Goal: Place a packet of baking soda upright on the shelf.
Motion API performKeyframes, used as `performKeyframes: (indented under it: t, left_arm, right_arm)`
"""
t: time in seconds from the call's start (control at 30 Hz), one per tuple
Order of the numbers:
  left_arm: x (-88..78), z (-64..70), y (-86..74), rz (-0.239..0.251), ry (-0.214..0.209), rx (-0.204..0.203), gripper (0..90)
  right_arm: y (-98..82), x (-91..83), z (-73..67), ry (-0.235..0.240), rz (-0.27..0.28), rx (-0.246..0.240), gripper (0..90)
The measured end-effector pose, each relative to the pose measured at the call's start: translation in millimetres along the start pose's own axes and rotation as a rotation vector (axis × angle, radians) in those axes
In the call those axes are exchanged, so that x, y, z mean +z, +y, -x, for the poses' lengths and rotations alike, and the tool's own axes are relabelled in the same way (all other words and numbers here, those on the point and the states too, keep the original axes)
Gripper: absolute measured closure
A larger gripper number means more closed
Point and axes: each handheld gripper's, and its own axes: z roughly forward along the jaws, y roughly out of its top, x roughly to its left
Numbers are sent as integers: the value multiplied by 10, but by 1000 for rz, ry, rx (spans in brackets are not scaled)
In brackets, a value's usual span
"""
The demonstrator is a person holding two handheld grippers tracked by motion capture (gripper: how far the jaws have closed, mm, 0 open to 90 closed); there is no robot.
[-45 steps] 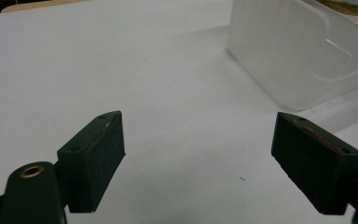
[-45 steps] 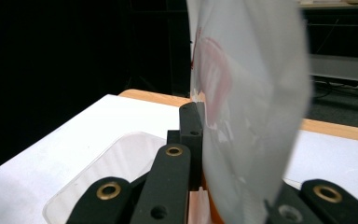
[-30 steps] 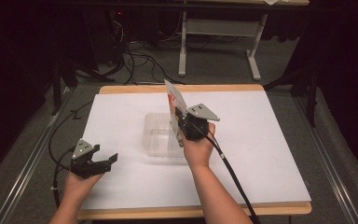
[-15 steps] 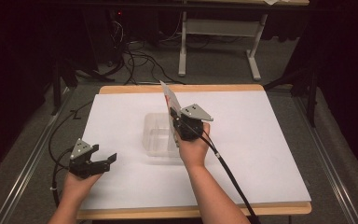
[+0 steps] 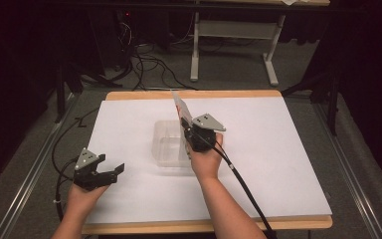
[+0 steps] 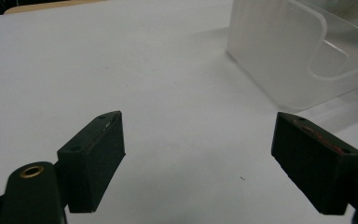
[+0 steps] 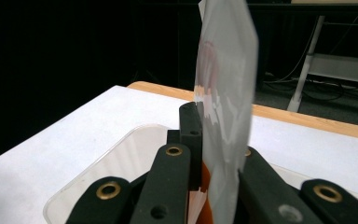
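Glossy plastic packet point(image 7: 226, 93), frosted clear plastic box point(image 5: 169, 147), matt white tabletop point(image 5: 278, 164)

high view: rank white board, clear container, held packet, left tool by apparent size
1. white board
2. clear container
3. left tool and packet look alike; the packet is partly hidden by the right tool, so unranked.

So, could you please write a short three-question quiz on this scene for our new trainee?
1. True or false: the right gripper is shut on the flat packet.
2. What stands between the left gripper's jaws? A) nothing B) the packet C) a cable
3. What lies under the right gripper on the white table?

Key: 1 true. 2 A. 3 the clear plastic container.
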Motion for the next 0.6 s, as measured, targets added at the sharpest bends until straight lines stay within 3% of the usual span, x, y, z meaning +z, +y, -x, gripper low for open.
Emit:
performKeyframes:
  t: [0.6]
  left_arm:
    - [15,2,-1,-2,1,1,175]
  right_arm:
    - [-102,-73,-13,24,-6,-9,900]
